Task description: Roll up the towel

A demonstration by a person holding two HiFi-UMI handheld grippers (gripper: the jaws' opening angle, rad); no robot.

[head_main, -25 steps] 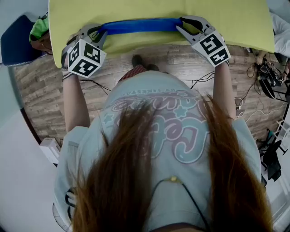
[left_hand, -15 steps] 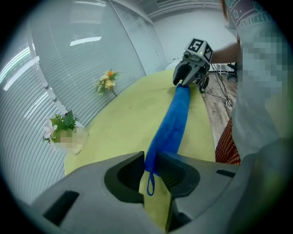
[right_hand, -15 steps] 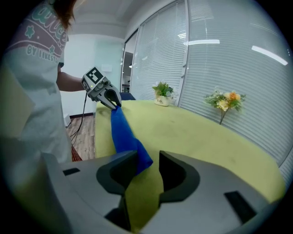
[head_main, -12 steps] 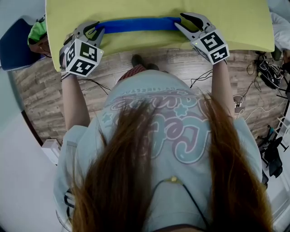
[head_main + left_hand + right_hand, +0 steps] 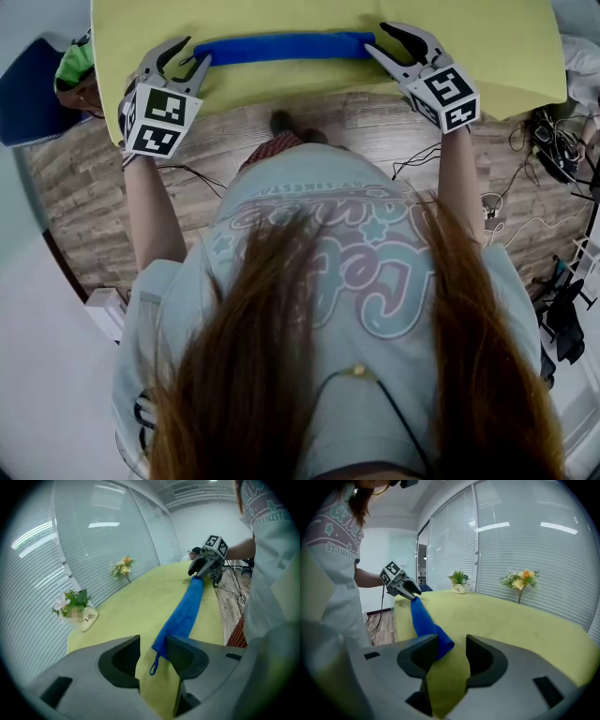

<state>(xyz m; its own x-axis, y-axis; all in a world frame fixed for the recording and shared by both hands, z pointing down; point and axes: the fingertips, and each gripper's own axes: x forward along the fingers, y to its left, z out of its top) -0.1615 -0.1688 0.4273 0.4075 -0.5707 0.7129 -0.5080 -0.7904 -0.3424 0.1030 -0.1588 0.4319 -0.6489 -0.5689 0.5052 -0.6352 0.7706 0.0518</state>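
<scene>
The blue towel (image 5: pixel 281 47) lies as a long thin roll across the yellow-green table (image 5: pixel 487 56), near its front edge. My left gripper (image 5: pixel 187 53) is at the roll's left end and my right gripper (image 5: pixel 378 39) at its right end. Both pairs of jaws have just been opening. In the left gripper view the towel (image 5: pixel 185 609) ends beside the right jaw of the left gripper (image 5: pixel 153 644), and its small loop hangs in the gap. In the right gripper view the towel (image 5: pixel 422 618) ends against the left jaw of the right gripper (image 5: pixel 452 641), clear of the other jaw. Neither gripper pinches it.
A white pot of flowers (image 5: pixel 75 609) and a second bunch of flowers (image 5: pixel 123 566) stand along the table's far side by the blinds. Below the table edge is wooden floor with cables (image 5: pixel 553 150) at the right. A dark blue chair (image 5: pixel 33 84) stands at the left.
Both grippers have opened their jaws and let go of the roll's ends. Each has rolled a little at the wrist. The roll now sits slightly farther from the table's front edge.
</scene>
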